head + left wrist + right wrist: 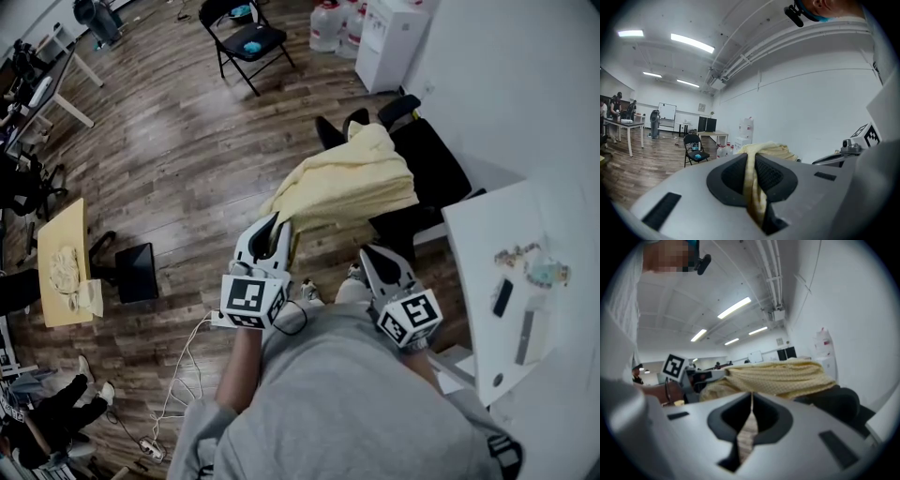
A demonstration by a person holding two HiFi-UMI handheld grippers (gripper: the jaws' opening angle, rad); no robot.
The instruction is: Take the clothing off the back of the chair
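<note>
I have the yellow clothing draped over the back of the black chair, its near edge spread out from the chair towards me. My left gripper sits at the chair's left side, at the low corner of the cloth. In the left gripper view its fingers are closed tight on a bunched fold of the yellow fabric, which runs from between them up to the heap on the chair. My right gripper is just in front of the chair, below the cloth's near hem. In the right gripper view its fingers are pressed together on a thin strip of the same fabric, with the rest of the cloth lying across the chair beyond. A white tabletop stands just right of the chair.
</note>
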